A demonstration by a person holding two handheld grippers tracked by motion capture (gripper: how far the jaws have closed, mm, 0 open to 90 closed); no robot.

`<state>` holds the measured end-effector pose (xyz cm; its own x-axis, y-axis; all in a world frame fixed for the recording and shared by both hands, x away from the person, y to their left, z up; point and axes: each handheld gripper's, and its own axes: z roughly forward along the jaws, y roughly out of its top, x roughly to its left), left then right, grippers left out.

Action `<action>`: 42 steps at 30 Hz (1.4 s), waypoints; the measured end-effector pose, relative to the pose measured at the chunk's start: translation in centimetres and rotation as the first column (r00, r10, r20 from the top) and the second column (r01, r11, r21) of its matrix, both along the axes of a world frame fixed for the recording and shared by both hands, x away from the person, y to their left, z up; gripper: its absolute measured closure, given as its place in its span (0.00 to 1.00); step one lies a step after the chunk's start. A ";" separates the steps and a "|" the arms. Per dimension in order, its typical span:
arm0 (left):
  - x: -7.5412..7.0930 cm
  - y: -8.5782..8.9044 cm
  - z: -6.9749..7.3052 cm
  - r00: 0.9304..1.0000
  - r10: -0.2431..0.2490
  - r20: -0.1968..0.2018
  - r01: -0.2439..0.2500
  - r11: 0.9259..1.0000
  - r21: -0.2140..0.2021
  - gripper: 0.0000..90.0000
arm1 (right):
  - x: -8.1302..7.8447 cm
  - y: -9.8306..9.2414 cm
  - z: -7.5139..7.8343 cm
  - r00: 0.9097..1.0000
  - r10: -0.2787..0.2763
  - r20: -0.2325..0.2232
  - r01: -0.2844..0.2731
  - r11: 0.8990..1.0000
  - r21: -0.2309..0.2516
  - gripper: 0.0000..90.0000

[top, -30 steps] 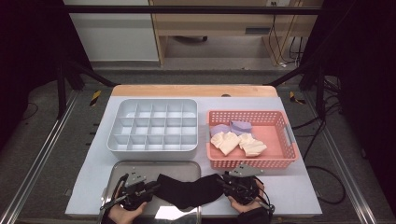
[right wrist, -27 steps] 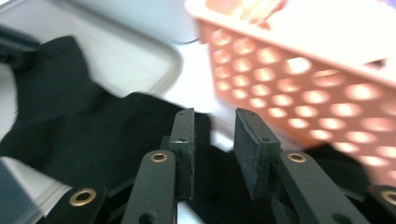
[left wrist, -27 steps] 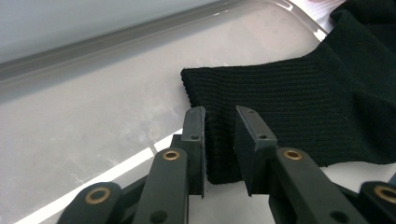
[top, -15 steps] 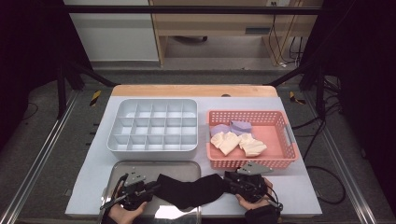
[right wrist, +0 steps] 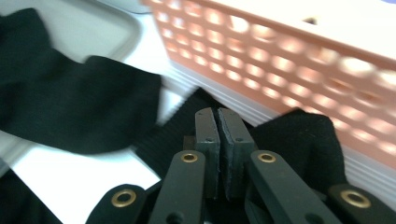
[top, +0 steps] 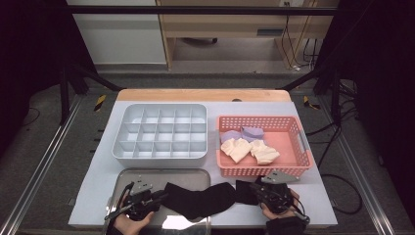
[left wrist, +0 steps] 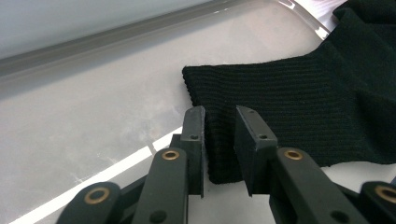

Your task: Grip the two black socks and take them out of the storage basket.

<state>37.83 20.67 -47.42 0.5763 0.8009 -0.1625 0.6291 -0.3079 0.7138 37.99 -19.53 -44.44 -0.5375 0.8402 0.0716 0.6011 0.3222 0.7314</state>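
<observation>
Black sock lies stretched across the near right corner of the metal tray, its far end off the tray just before the pink basket. Your left gripper pinches the ribbed cuff between part-closed jaws — your right gripper has just been closing and is now clamped tight, pads together on a fold of the sock's other end.

our left gripper: black jaws, flat rect pads, brass rivets + small black screws | our right gripper: same black links, brass rivets, grey 3-cornered plate on top, black cable | right wrist: dark cuff
</observation>
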 end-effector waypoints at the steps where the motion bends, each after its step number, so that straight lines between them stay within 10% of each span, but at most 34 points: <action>1: 0.0 0.0 0.0 1.000 0.000 0.000 0.000 1.000 0.000 0.80 | -0.2 -0.7 0.0 1.000 -0.020 -0.002 0.020 1.000 0.001 0.97; 14: 0.0 -0.1 0.0 1.000 0.005 0.007 -0.005 1.000 0.000 0.81 | -0.1 -3.3 -1.4 0.987 -0.146 -0.067 0.141 0.988 -0.067 0.89; 25: 0.1 -0.1 0.0 1.000 0.007 0.015 -0.007 1.000 0.002 0.82 | -0.7 -0.4 1.1 0.989 -0.062 0.133 0.060 0.998 0.025 0.79; 30: 0.1 -0.1 0.0 1.000 0.007 0.015 -0.007 1.000 0.002 0.82 | -0.2 1.7 0.5 0.997 0.011 0.073 -0.016 0.997 0.072 0.79; 42: 0.1 -0.1 0.0 1.000 0.006 0.013 -0.006 1.000 0.001 0.83 | 1.2 3.4 -3.0 0.999 0.018 -0.046 -0.018 1.000 -0.007 0.75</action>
<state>37.92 20.61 -47.38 0.5739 0.8044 -0.1539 0.6215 -0.3054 0.7214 39.16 -16.13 -47.48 -0.5487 0.8311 0.0903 0.6283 0.3388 0.7003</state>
